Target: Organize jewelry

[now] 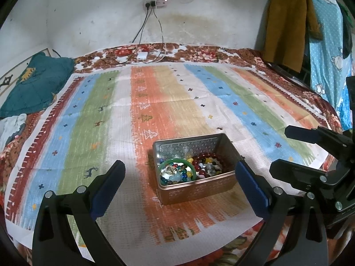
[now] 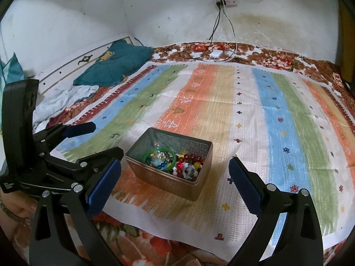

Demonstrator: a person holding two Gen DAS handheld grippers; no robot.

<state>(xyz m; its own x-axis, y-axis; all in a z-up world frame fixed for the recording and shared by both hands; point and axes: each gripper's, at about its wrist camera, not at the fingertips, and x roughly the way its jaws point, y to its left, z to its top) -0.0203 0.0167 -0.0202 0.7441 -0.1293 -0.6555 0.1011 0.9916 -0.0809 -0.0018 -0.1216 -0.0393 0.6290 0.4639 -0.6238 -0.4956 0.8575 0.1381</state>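
An open rectangular metal tin (image 1: 197,190) stands on a striped cloth (image 1: 93,119). Inside lie a green bangle (image 1: 175,161), dark red bead bracelets (image 1: 213,155) and mixed coloured beads. My left gripper (image 1: 179,163) is open, with its blue-padded fingers on either side of the tin and short of it, holding nothing. The right wrist view shows the same tin (image 2: 168,181), the bangle (image 2: 145,155) and the red beads (image 2: 190,157). My right gripper (image 2: 175,162) is open and empty, just in front of the tin. Each gripper shows in the other's view: right (image 1: 286,148), left (image 2: 102,139).
The cloth lies on a floral bedspread (image 2: 124,241) against a white wall. A teal pillow (image 1: 37,84) is at the far left. Cables and a white charger (image 1: 142,55) lie at the back. Clothes (image 1: 288,24) hang at the right. A hand (image 2: 13,206) holds the left gripper.
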